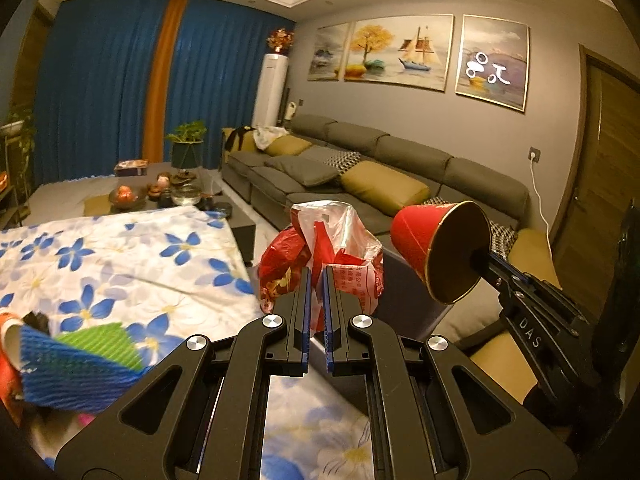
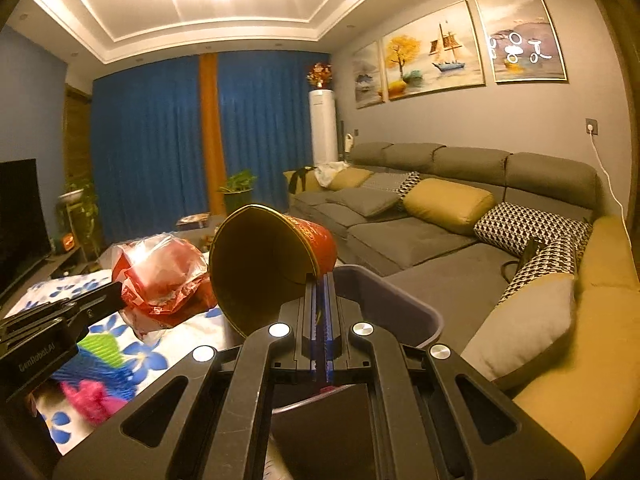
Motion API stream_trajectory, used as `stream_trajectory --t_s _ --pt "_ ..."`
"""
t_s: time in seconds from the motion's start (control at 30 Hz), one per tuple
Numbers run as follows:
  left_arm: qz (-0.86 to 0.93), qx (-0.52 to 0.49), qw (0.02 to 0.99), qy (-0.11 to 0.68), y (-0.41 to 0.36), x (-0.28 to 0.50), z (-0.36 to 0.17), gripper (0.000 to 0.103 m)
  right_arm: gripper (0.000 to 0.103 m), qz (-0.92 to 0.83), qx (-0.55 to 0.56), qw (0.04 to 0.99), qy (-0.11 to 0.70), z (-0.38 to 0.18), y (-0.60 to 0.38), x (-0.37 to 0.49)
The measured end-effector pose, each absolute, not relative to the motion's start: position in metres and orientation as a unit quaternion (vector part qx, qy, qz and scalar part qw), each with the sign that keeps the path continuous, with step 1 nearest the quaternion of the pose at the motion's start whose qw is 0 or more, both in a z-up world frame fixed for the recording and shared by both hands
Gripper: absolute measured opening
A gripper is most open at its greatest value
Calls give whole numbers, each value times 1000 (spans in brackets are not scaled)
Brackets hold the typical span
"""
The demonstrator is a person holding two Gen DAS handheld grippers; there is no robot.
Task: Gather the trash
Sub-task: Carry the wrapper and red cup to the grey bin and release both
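The left hand-held gripper [image 1: 317, 276] was clenched on a crumpled red-and-clear plastic bag [image 1: 344, 248], its blue-lined jaws nearly together with a fold of the bag pinched between them; the bag bulged up and forward beyond the fingertips, lifted clear of the flowered cloth below. To its right, the right hand-held gripper [image 2: 320, 280] was clamped shut on the rim of a red paper cup [image 2: 276, 256] with a gold lining, the cup tipped on its side so that its mouth faced back toward that gripper's camera.

Just beneath and ahead of the right hand-held gripper stood a dark grey bin [image 2: 404, 300], its curved rim showing under the cup; the cup hung above it, not touching. Below and to the left of the left hand-held gripper spread the worktop's white cloth with blue flowers [image 1: 120, 264], and on it, nearer the camera, lay a blue mesh wrapper [image 1: 76, 364] beside a green one [image 1: 100, 332]. A pink scrap [image 2: 94, 402] lay on the cloth near them in the right wrist view.

Beyond both tools ran a long grey sofa [image 2: 440, 236] with mustard and patterned cushions, blue curtains [image 1: 104, 88] closing the far wall.
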State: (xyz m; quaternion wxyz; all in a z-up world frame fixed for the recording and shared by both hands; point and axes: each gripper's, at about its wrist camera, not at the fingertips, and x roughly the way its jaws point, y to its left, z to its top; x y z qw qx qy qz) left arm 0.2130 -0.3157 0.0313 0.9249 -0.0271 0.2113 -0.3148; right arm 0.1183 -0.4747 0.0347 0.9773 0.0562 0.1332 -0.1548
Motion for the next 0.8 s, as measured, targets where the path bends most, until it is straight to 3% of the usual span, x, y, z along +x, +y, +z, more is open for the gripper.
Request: stream_trajectory --t_s 0.8 --pt "-328 -10 909 256 -370 261 -4 5 4 -172 78 971 149 21 -490 151"
